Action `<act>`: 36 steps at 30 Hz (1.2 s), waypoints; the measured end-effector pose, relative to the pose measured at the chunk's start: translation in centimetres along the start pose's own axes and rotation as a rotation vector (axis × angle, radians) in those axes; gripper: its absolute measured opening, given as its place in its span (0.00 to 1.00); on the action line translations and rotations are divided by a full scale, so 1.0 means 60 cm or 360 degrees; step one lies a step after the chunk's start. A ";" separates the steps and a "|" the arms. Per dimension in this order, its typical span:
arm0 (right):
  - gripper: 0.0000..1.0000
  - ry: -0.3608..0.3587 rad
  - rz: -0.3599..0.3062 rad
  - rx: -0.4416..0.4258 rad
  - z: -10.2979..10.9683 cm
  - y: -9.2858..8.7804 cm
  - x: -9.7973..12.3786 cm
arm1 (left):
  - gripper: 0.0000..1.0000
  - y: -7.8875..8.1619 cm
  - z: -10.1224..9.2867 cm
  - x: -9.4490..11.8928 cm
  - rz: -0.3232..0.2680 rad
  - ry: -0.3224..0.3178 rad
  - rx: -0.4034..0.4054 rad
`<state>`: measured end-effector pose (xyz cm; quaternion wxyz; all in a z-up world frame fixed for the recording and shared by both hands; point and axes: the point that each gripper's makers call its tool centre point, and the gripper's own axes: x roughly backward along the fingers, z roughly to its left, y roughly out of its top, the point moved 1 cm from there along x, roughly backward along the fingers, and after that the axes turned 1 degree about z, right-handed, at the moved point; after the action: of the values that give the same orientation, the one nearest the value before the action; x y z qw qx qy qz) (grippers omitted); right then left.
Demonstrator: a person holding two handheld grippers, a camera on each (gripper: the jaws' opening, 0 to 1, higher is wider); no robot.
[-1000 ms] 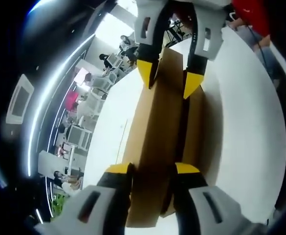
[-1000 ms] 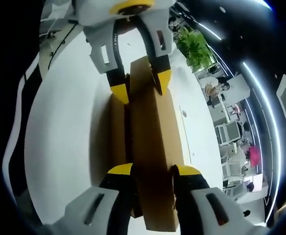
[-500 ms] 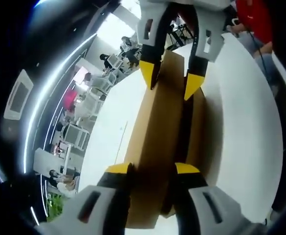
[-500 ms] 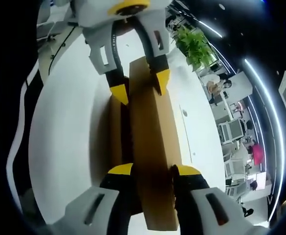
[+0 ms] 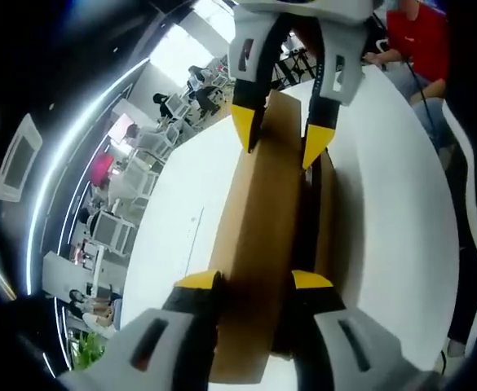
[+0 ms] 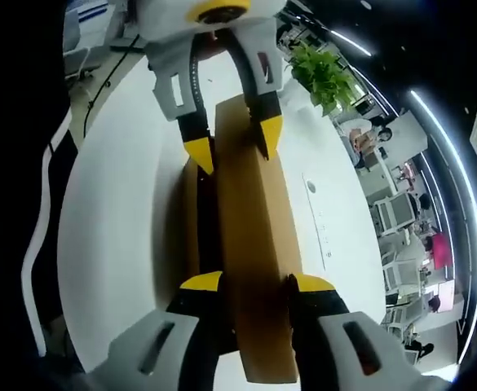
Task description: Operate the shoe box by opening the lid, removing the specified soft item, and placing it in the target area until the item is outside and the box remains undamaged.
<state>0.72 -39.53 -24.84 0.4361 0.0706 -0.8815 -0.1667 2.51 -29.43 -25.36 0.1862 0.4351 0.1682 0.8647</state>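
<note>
A brown cardboard shoe box lid [image 5: 261, 220] is held at both ends over the white table. My left gripper [image 5: 254, 282] is shut on its near end, and my right gripper [image 5: 280, 140] grips the far end. In the right gripper view the lid [image 6: 251, 236] runs from my right gripper [image 6: 254, 283] up to my left gripper [image 6: 234, 145]. The box base [image 5: 328, 204] lies beside and below the lid across a dark gap, and it also shows as the box base [image 6: 191, 220] left of the lid. The inside of the box is hidden.
The round white table [image 5: 393, 195] has its edge close on the right, and the table [image 6: 116, 204] drops off at the left. A person in a red top [image 5: 417, 37] sits at the far side. A green plant [image 6: 324, 73] and office desks with chairs [image 5: 132, 179] stand beyond.
Both grippers have risen a little with the lid between them. The table looks smaller, and the dark gap between lid and box base has widened.
</note>
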 end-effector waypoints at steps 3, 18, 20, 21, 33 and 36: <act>0.30 0.0012 0.0013 -0.0005 -0.003 0.001 0.002 | 0.32 0.001 0.002 0.003 -0.0017 -0.0015 0.0014; 0.30 0.0043 0.0046 -0.0016 0.000 0.001 0.003 | 0.35 0.005 0.002 -0.001 -0.0110 -0.0074 0.0085; 0.30 0.0045 0.0046 -0.0016 0.001 0.000 0.001 | 0.35 0.004 0.001 -0.003 -0.0121 -0.0084 0.0085; 0.30 0.0047 0.0048 -0.0018 0.002 0.000 0.001 | 0.35 0.005 0.001 -0.002 -0.0124 -0.0087 0.0081; 0.30 0.0053 0.0054 -0.0026 0.001 -0.001 0.000 | 0.38 0.045 0.007 0.070 -0.0473 -0.0227 0.0378; 0.30 0.0054 0.0053 -0.0026 0.001 -0.001 0.000 | 0.38 0.048 -0.014 0.086 -0.0500 -0.0275 0.0351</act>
<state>0.68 -39.57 -24.88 0.4541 0.0552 -0.8737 -0.1655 -1.49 -29.64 -20.98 0.2838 0.4939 0.3110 0.7608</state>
